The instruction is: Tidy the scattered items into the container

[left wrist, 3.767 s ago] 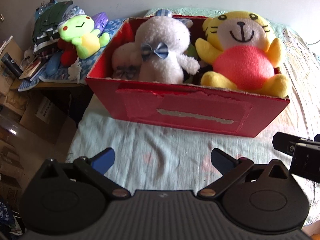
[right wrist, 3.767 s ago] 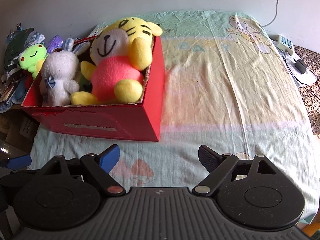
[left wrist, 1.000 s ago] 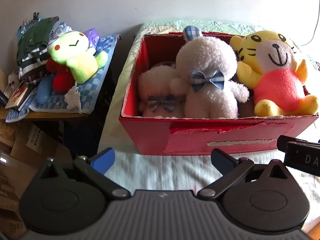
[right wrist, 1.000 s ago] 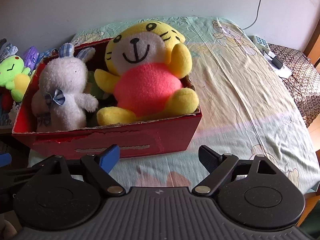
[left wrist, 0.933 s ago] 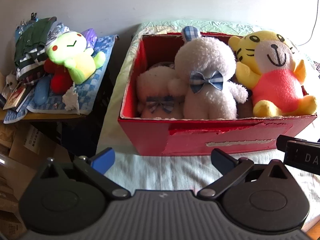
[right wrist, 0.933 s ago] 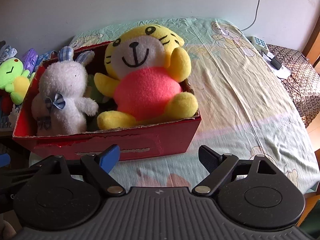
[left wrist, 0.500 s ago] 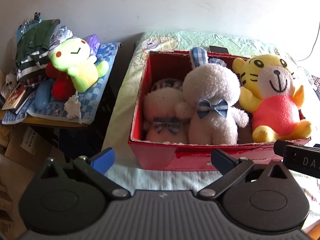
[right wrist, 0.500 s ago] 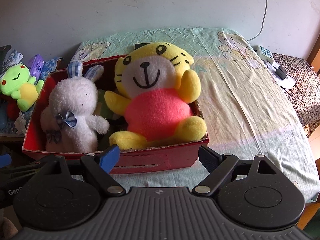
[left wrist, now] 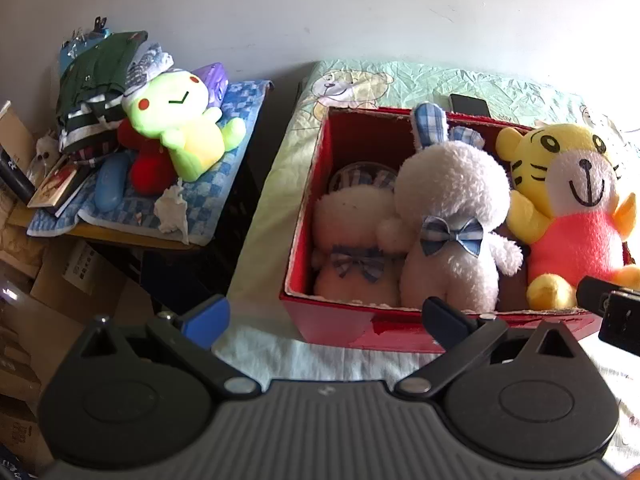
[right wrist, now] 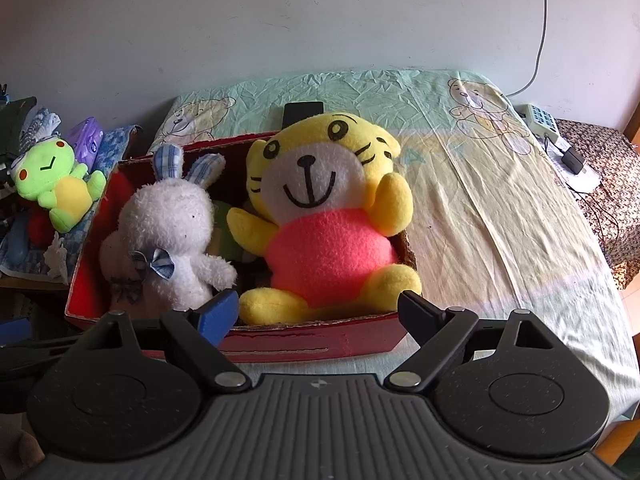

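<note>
Both grippers, L [left wrist: 326, 314] & R [right wrist: 318, 312], spread, empty; fuzzy plush tiger [right wrist: 324, 216] in red cardboard box [right wrist: 280, 344].

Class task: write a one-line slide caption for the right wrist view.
Open right gripper before a red box holding a yellow tiger plush and a white bunny plush.

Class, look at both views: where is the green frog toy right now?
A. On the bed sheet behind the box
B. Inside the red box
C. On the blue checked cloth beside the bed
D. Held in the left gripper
C: the green frog toy sits on the blue checked cloth, outside the red box.
</note>
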`<move>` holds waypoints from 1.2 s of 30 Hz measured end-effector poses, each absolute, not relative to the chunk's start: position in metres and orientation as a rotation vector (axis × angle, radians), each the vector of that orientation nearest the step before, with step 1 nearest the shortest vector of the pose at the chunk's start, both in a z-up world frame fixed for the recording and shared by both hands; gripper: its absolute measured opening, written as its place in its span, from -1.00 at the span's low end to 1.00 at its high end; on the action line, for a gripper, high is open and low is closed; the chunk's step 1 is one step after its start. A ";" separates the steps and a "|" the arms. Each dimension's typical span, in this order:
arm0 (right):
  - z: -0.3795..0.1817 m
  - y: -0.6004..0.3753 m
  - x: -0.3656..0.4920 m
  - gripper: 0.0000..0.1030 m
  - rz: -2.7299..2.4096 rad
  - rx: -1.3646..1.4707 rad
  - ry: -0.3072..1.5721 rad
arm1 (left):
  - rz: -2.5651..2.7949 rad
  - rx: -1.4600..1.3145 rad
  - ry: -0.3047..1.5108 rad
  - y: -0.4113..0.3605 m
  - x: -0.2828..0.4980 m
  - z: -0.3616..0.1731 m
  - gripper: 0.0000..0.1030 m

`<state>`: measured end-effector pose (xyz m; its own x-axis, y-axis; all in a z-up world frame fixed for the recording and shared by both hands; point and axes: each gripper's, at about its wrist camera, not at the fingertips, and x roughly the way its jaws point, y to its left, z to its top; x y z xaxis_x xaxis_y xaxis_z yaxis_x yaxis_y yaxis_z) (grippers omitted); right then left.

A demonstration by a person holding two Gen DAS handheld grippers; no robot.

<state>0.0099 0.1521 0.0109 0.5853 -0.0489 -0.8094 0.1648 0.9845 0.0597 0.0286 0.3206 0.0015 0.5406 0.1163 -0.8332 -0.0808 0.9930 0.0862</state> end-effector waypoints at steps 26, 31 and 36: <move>0.014 0.150 0.032 0.73 -0.119 0.179 0.967 | 0.113 0.066 1.021 0.317 0.053 0.017 0.98; 0.013 0.150 0.035 0.73 -0.123 0.181 0.964 | 0.117 0.069 1.024 0.318 0.055 0.013 0.98; 0.013 0.151 0.037 0.73 -0.115 0.174 0.963 | 0.119 0.069 1.019 0.319 0.057 0.013 0.98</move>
<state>0.0369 0.1507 0.0127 0.5662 -0.0199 -0.8240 0.1741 0.9801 0.0959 0.0572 0.3193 0.0129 0.5188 0.1310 -0.8448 -0.0667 0.9914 0.1128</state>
